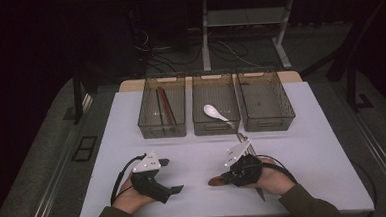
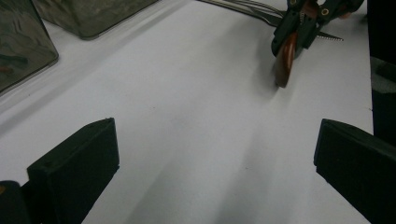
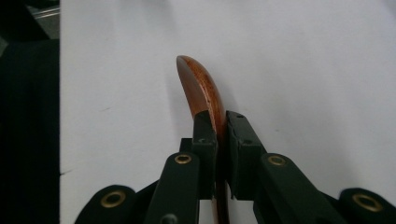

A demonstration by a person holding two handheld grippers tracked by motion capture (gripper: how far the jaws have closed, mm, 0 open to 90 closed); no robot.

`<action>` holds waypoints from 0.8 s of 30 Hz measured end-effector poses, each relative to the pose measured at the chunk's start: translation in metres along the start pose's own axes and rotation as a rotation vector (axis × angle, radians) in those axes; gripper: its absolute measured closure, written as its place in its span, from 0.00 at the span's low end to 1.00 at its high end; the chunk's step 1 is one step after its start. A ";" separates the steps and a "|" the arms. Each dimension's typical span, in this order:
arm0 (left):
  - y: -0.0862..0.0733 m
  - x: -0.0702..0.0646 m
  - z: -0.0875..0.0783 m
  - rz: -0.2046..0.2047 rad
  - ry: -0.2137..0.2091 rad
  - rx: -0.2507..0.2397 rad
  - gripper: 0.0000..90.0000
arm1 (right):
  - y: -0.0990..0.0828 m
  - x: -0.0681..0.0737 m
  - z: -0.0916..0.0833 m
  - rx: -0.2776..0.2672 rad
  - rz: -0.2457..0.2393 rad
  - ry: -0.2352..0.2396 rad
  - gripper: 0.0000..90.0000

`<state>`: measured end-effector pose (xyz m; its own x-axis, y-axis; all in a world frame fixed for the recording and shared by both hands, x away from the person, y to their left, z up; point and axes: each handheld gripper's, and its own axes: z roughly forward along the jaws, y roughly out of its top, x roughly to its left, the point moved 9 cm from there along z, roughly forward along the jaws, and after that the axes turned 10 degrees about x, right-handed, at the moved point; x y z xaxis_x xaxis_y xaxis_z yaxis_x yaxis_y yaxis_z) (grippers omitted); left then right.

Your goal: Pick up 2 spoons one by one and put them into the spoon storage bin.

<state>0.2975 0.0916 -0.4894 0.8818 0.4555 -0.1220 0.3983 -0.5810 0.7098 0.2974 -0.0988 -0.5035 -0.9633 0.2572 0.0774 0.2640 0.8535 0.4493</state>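
Right gripper view: the right tool [image 3: 219, 135] has its jaws pinched on a brown wooden spoon [image 3: 201, 88], clamped across the thin edge so the piece stands on its side, curved tip pointing away over the white surface [image 3: 303, 60]. Gripping it edge-on looks like the way to get a flat, low-lying utensil off a flat top; whether it has left the surface yet I cannot tell. From the high view the same tool [image 1: 223, 179] sits near the front edge, right of centre, spoon end [image 1: 215, 181] poking left, with some metal cutlery [image 1: 248, 148] lying just behind the hand. The left tool [image 1: 169, 176] rests idle at front left, jaws spread wide with nothing between them; its own view shows only bare surface between the black pads [image 2: 74, 168]. Three clear bins stand in a row at the far side: left bin [image 1: 149, 125] holds long brown sticks, perhaps chopsticks, middle bin [image 1: 202, 125] a white spoon [image 1: 215, 112], right bin [image 1: 281, 114] looks empty — sorting by type, I'd judge. Beyond, the room is dark: grey floor, cables, a desk frame.
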 end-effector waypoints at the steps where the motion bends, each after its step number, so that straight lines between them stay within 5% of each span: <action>1: 0.000 0.000 0.000 0.000 -0.001 -0.001 0.00 | 0.000 -0.002 -0.001 0.000 0.010 -0.007 0.92; 12: 0.000 -0.001 0.000 0.002 0.000 0.001 0.00 | 0.002 -0.012 -0.009 -0.032 0.054 -0.044 0.92; 24: 0.000 0.000 0.000 0.002 0.001 0.001 0.00 | 0.005 -0.029 -0.024 -0.101 0.167 -0.081 0.92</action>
<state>0.2972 0.0919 -0.4893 0.8823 0.4550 -0.1200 0.3970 -0.5828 0.7090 0.3256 -0.1132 -0.4819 -0.8983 0.4304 0.0887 0.4098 0.7473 0.5231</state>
